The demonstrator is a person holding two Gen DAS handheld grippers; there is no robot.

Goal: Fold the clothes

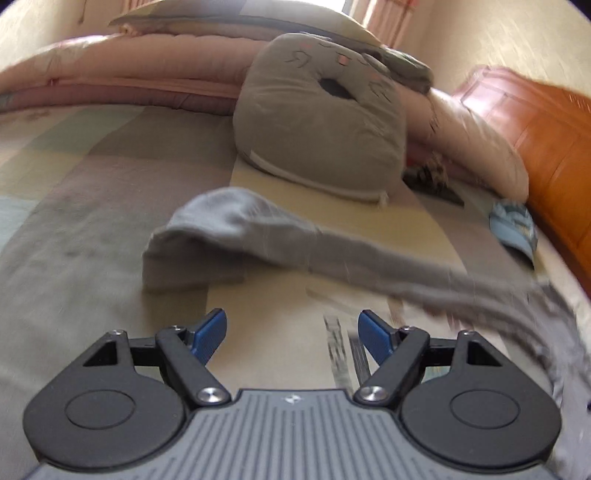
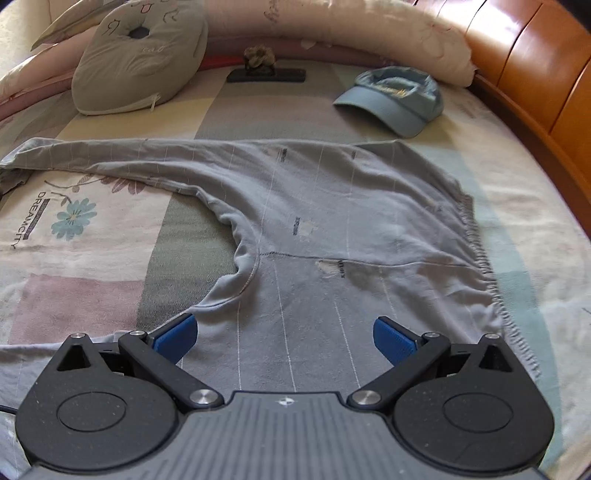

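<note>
One grey sweatshirt [image 2: 332,221], one blue cap [image 2: 395,98], one grey cushion [image 2: 136,55], two hand-held grippers [image 1: 291,332] [image 2: 285,339]

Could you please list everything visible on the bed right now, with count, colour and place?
sweatshirt: one, grey, spread flat mid-bed, one sleeve stretched out sideways.
cushion: one, grey, stitched face, far side.
cap: one, light blue, beyond the sweatshirt near the headboard.
quilt: one, pink, rolled along the far edge.
headboard: one, orange wood.
bedsheet: one, pastel patchwork.
left claw: open, empty.
right claw: open over the sweatshirt.
</note>
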